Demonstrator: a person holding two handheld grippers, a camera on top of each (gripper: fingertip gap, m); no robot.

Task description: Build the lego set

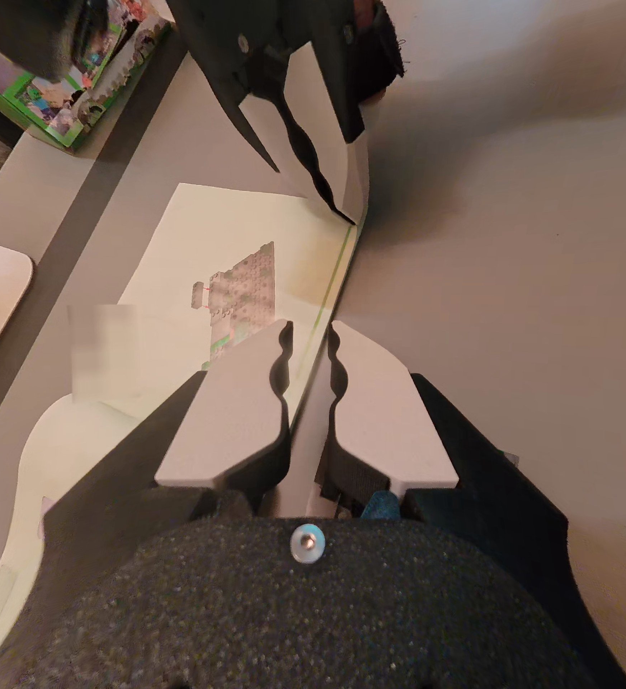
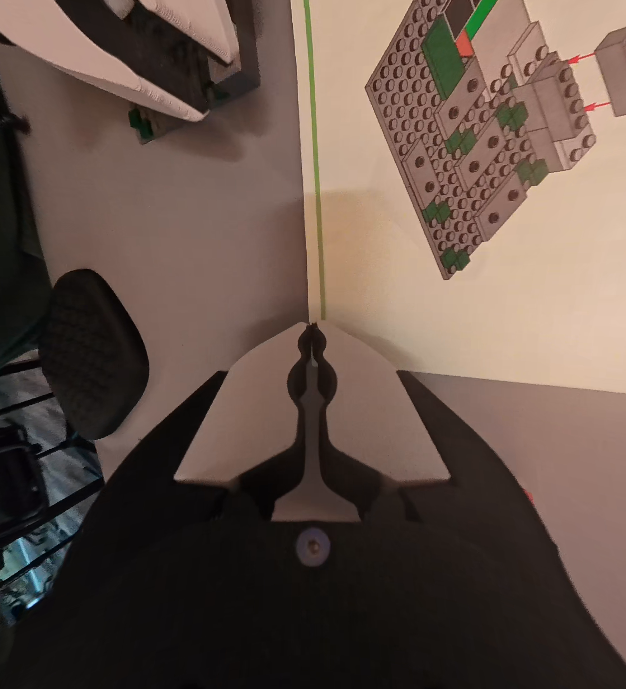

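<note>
Now right gripper (image 2: 311,326) pinches the corner of the white, green-striped instruction page (image 2: 397,261) lying on the table; left gripper (image 1: 309,328) gapes over its edge; green cardboard box (image 1: 61,100) beyond it.

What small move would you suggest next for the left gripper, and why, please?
Probably close the left gripper on the instruction page. Its jaws stand open astride the page's green-lined edge, while the right gripper is shut on its corner, so a second grip would steady it.
</note>
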